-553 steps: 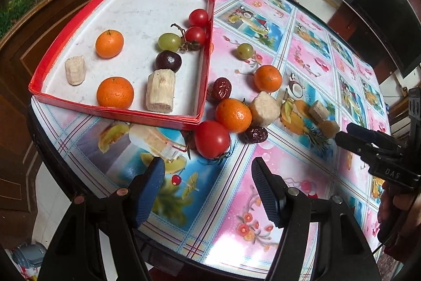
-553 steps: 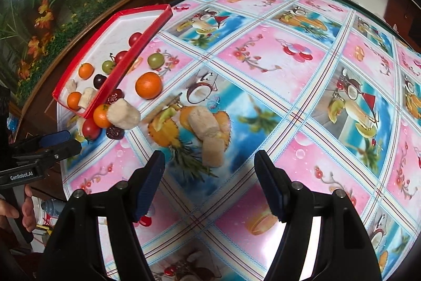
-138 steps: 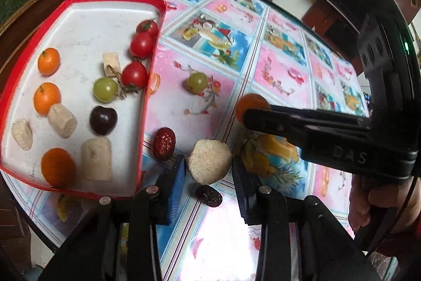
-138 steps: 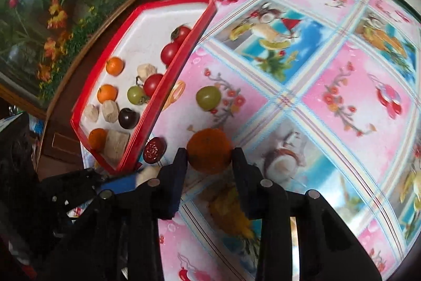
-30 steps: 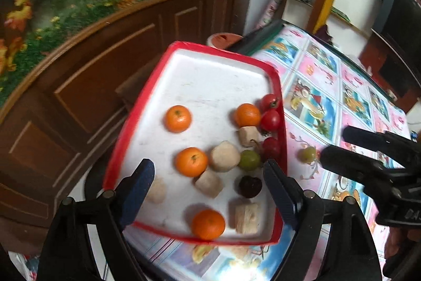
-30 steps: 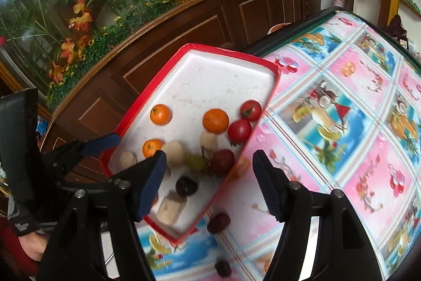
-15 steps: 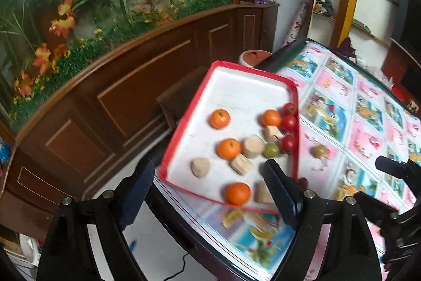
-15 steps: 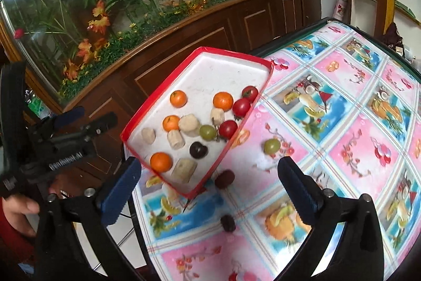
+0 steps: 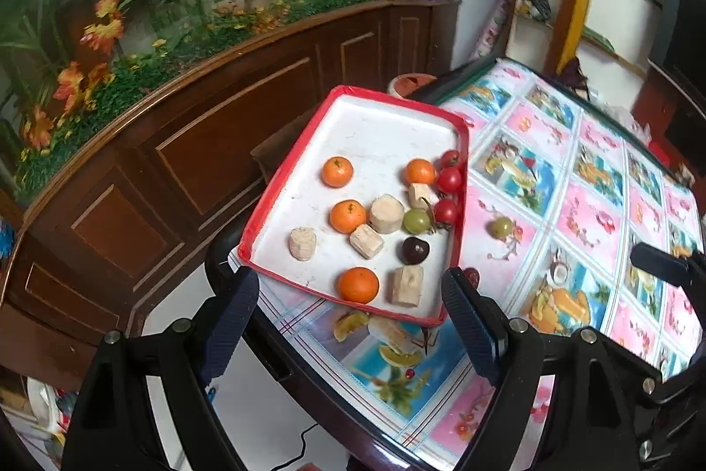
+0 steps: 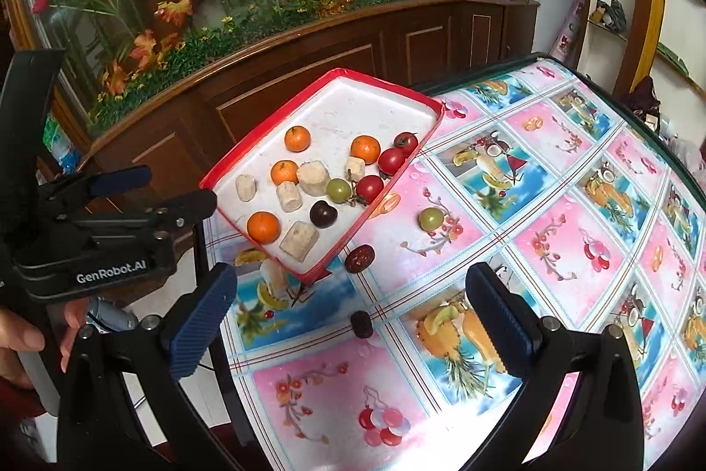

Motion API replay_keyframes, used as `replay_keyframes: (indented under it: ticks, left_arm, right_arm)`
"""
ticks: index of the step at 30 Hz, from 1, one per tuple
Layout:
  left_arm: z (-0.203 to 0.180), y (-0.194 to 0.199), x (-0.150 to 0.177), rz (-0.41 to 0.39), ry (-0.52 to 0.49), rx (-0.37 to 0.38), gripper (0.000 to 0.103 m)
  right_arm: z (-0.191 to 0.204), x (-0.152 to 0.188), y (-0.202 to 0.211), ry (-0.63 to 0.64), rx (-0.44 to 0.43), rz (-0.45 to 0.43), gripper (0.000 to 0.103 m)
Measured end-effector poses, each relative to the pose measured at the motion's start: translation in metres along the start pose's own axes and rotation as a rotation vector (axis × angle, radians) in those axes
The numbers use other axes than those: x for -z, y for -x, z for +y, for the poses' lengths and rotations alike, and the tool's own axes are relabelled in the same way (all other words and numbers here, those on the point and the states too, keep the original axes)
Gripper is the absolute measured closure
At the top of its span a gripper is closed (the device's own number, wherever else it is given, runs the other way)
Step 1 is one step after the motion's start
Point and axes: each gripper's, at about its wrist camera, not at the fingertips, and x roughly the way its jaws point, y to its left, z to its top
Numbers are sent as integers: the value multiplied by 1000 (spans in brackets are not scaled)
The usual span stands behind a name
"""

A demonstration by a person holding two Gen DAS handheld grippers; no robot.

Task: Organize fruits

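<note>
Left gripper [image 9: 351,316]: jaws wide apart, empty, above the table edge.
Right gripper [image 10: 353,321]: jaws spread widest, empty.
Tray [image 10: 423,104]: red-rimmed, holding oranges, tomatoes, pale chunks.
Green grape [image 10: 431,219]: on tablecloth [image 10: 551,232], beside tray.
Dates [image 10: 359,257]: two, near tray corner.

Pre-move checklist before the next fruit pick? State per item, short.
1. Right gripper free: ok, jaws wide open, nothing between them.
2. Left gripper free: ok, open and empty.
3. Fruit left outside the red tray: not ok. A green grape, a red date and a dark date sit on the tablecloth.
4. Space in tray: ok, its far half is bare.
5. Path to the nearest target: ok, the dark date lies just ahead of the right gripper with nothing around it.
6. Tray seated on table: cannot tell, its left edge seems to reach past the table rim.
</note>
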Motion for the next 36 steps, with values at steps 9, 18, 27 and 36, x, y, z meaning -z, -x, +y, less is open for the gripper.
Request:
replay_keyframes:
  ticks: [9, 18, 27, 36]
  left_arm:
    - [4, 7, 4, -5, 60, -21, 18]
    - [-3, 14, 5, -28, 31, -25, 18]
    - [-4, 26, 10, -81, 32, -10, 18]
    - [-4, 27, 18, -71, 51, -20, 18]
  right_arm:
    - [5, -3, 12, 16, -7, -43, 0]
    - [6, -4, 26, -14, -11, -127, 0]
    - [19, 5, 30, 28, -9, -131, 0]
    - [26, 11, 37, 50, -14, -142, 0]
